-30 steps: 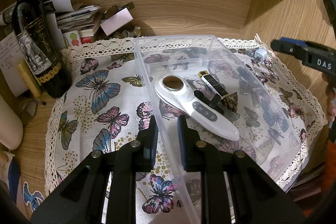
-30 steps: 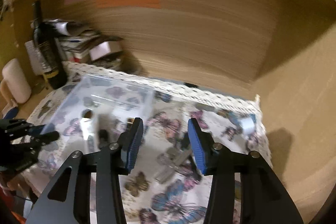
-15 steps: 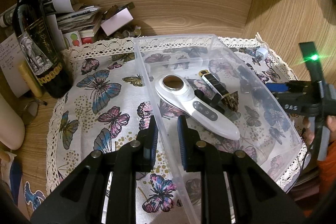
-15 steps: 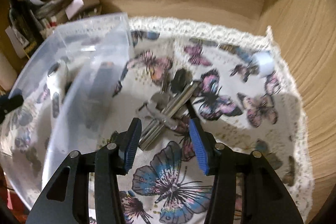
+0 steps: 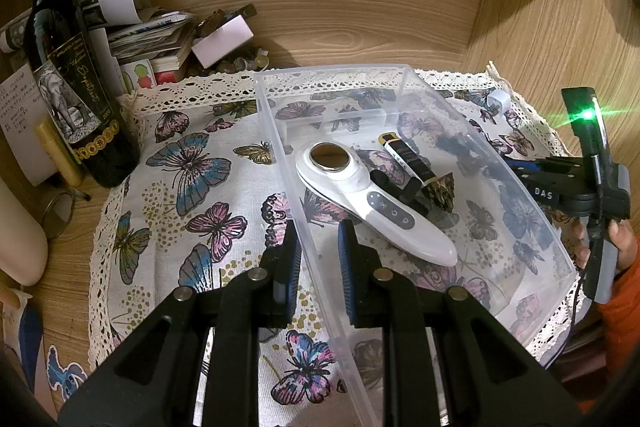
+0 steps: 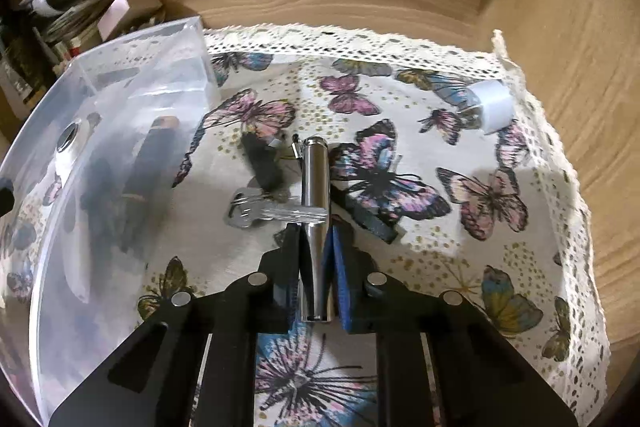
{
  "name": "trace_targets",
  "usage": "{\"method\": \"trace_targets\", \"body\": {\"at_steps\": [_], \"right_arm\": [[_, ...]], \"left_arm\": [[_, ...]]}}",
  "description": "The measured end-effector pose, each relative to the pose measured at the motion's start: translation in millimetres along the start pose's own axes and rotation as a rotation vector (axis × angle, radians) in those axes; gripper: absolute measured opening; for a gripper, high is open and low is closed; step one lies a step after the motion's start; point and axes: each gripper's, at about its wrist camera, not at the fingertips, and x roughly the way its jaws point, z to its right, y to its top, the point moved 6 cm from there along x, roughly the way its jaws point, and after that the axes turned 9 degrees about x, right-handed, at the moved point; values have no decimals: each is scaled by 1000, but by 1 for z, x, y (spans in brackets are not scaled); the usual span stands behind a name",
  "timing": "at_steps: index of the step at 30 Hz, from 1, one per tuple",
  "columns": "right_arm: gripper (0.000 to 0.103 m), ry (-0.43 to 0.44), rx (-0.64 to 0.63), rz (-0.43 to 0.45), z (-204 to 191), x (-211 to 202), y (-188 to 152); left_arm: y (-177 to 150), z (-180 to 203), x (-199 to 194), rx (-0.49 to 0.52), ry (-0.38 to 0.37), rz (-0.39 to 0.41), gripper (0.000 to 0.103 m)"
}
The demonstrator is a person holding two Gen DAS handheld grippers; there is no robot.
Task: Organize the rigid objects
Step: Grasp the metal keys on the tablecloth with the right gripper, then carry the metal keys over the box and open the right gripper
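**Both Tongs Clamped — Bin Steadied, Cylinder Gripped**

Tongs first: the left gripper (image 5: 316,259) is clamped on the near long wall of the clear plastic bin (image 5: 404,69), one pad outside and one inside, probably to stop the light bin sliding on the cloth while things go in. The right gripper (image 6: 316,247) is closed on the metal cylinder (image 6: 315,187), pads pressing both sides of its lower half, its far end pointing toward 12 o'clock — gripped along its length, likely so it cannot roll.

Largest down: the butterfly cloth (image 6: 500,267) covers the desk. The bin sits on it at 9 o'clock of the right gripper, already holding a white handheld device (image 5: 372,203) and a dark tube (image 5: 408,159).

Outside the bin, the cylinder lies on the cloth across a bunch of keys (image 6: 260,213), with a black fob (image 6: 260,163) at its 10 o'clock. A small white cap (image 6: 492,105) rests alone near the lace edge at 2 o'clock, still to be sorted.
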Motion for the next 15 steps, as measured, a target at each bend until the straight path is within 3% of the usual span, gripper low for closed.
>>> {"method": "trace_targets", "body": {"at_steps": [7,15], "right_arm": [[14,7,30,76,12,-33,9],[14,29,7,183,-2,-71,27]], "left_arm": [[0,0,0,1,2,0,19],[0,1,1,0,1,-1,19]]}}
